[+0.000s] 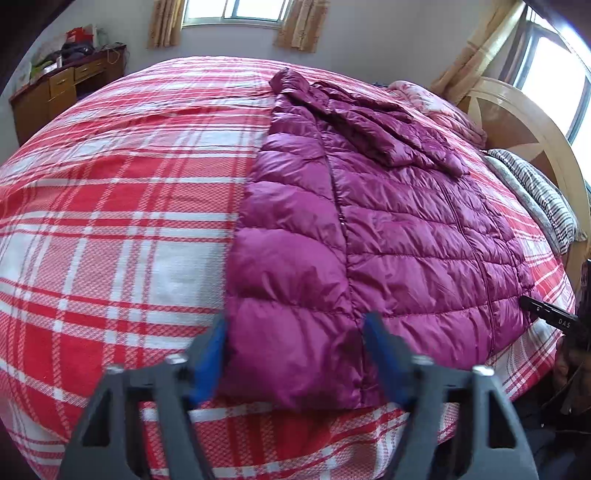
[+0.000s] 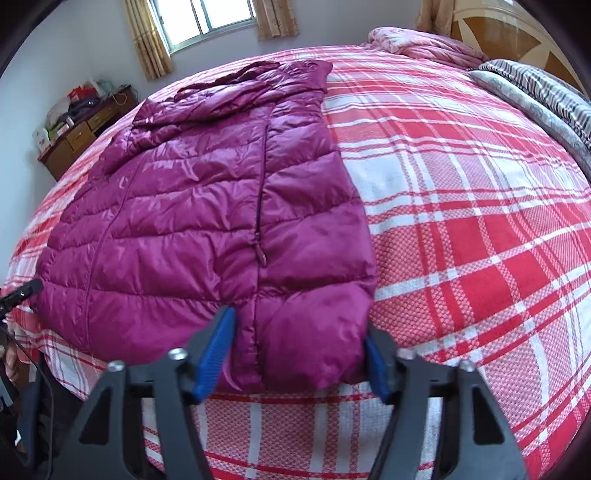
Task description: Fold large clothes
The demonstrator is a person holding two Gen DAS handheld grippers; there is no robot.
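Your left gripper [image 1: 295,332] sits at the near hem of the magenta down jacket [image 1: 369,221]. Its blue pads [image 1: 208,356] stand part-way apart, with the jacket's left hem corner bulging up between them. Whether the pads press the fabric you cannot tell from this view; the left pad lies right along the jacket's edge.

Your right gripper [image 2: 301,345] is at the other hem corner, jaws likewise half spread. The zipper line [image 2: 260,206] runs away from just inside its left pad, and the jacket's right edge ends just inside its right pad. Contact here is also unclear.

The jacket lies flat on the red-and-white plaid bedspread [image 1: 110,221], stretching straight ahead of both grippers, with one sleeve [image 1: 376,125] folded across the far upper part.

Bare plaid lies left of your left gripper and right of your right one. Far ahead stand a wooden desk [image 1: 62,92] and a curtained window [image 2: 210,22].
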